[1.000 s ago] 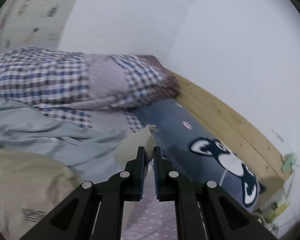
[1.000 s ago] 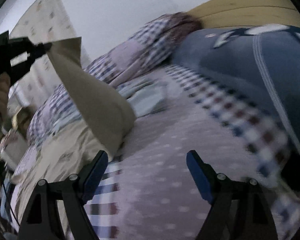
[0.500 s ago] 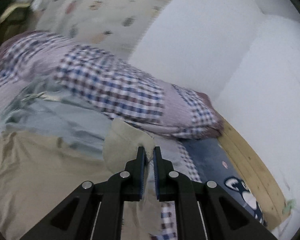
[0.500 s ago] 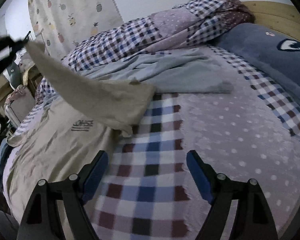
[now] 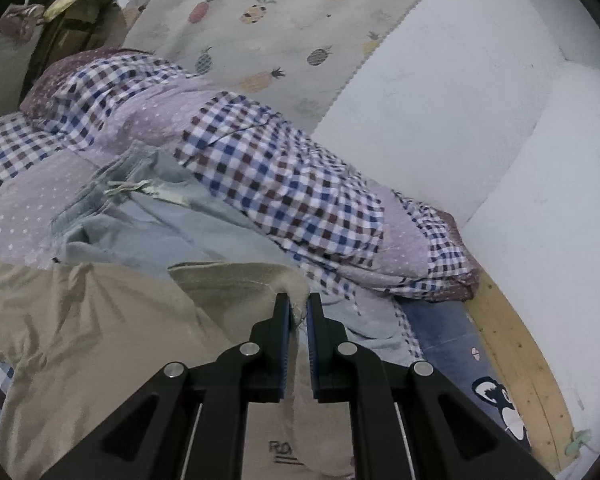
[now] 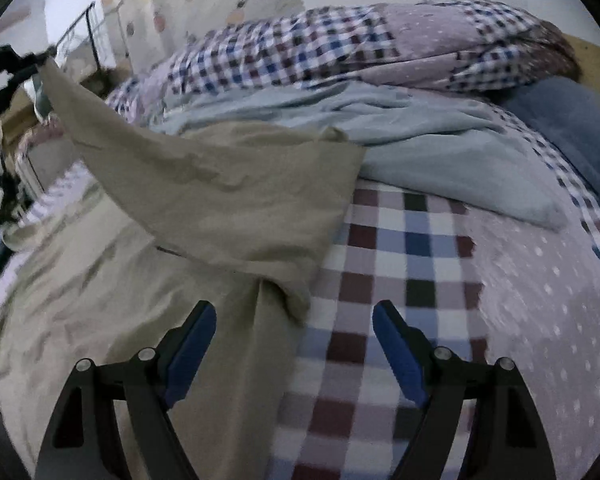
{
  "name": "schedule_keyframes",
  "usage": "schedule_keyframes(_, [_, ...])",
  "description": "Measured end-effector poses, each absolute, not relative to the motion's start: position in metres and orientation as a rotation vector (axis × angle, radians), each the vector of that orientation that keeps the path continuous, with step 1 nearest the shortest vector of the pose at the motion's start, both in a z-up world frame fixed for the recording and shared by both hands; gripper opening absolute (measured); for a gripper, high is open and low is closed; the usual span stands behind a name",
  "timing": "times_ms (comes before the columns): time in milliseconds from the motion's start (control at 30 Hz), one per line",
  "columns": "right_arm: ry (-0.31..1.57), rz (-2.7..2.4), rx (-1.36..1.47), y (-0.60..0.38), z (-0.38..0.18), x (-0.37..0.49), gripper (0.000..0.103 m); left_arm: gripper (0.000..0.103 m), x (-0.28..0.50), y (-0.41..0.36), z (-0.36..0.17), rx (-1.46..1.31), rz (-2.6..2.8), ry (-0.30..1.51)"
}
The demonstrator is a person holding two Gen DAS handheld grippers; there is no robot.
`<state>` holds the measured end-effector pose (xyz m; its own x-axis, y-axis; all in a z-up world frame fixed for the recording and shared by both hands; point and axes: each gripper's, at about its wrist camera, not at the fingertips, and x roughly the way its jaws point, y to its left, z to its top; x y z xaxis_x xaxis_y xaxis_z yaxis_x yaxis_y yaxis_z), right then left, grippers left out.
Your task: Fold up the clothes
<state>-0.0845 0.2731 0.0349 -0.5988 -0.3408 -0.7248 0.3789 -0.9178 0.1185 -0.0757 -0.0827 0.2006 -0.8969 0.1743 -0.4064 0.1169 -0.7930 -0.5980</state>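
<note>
Bed as landmark, checked cover (image 6: 400,248) under everything.

Left gripper (image 5: 298,308): jaws clamped on the cuff of a sleeve (image 6: 220,192) of the beige shirt (image 5: 80,320). Half a second ago the sleeve hung high and taut, stretched out over the bed; now it is carried across toward the left, draping over the shirt's body. In the right wrist view the fabric sags in a broad fold from the left gripper down to the shoulder. The shirt itself lies flat on the near-left part of the bed, small print on its chest.

Beyond the shirt: a grey-blue garment (image 6: 440,148), crumpled, not handled. Behind that, a rolled checked quilt (image 5: 284,184) along the wall.

Right gripper (image 6: 294,340): jaws wide apart, empty, hovering just over the shirt's side edge near the sleeve's root.

Judgement: sleeve fold is mid-way; the cuff needs lowering onto the chest, then releasing.
</note>
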Motion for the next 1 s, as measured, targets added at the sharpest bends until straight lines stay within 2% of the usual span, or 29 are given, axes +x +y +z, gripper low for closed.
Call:
schedule_keyframes(33, [0.078, -2.495, 1.141, 0.271, 0.03, -0.091, 0.082, 0.007, -0.074, -0.087, 0.196, -0.712, 2.861, -1.01])
schedule_keyframes(67, [0.071, -2.495, 1.175, 0.272, 0.025, -0.097, 0.074, 0.007, -0.073, -0.091, 0.191, -0.719, 2.863, -1.021])
schedule_keyframes(100, [0.059, -2.494, 1.213, 0.274, 0.019, -0.103, 0.06, 0.007, -0.071, -0.096, 0.186, -0.726, 2.865, -1.031])
schedule_keyframes(133, [0.029, -2.492, 1.247, 0.278, 0.014, -0.107, 0.054, 0.007, -0.071, -0.099, 0.181, -0.741, 2.869, -1.034])
schedule_keyframes(200, [-0.014, -2.473, 1.256, 0.282, 0.012, -0.11, 0.035, 0.007, -0.067, -0.108, 0.17, -0.761, 2.882, -1.051])
schedule_keyframes(300, [-0.021, -2.454, 1.25, 0.282, 0.012, -0.111, 0.016, 0.007, -0.059, -0.123, 0.15, -0.785, 2.89, -1.093])
schedule_keyframes(367, [0.036, -2.454, 1.256, 0.278, 0.012, -0.11, 0.012, 0.007, -0.053, -0.131, 0.136, -0.805, 2.894, -1.122])
schedule_keyframes(567, [0.029, -2.433, 1.281, 0.282, 0.006, -0.11, 0.014, 0.007, -0.039, -0.154, 0.067, -1.022, 2.917, -1.151])
schedule_keyframes(700, [0.0, -2.426, 1.292, 0.287, 0.005, -0.109, 0.032, 0.007, -0.034, -0.169, 0.016, -1.165, 2.898, -1.22])
schedule_keyframes(800, [-0.021, -2.407, 1.295, 0.292, 0.008, -0.107, 0.038, 0.007, -0.027, -0.172, -0.003, -1.177, 2.874, -1.255])
schedule_keyframes(933, [-0.185, -2.419, 1.224, 0.319, 0.031, -0.108, 0.041, 0.008, -0.018, -0.171, -0.016, -1.14, 2.866, -1.244])
schedule_keyframes(1000, [-0.33, -2.423, 1.172, 0.334, 0.047, -0.116, 0.05, 0.008, -0.014, -0.172, -0.024, -1.107, 2.845, -1.267])
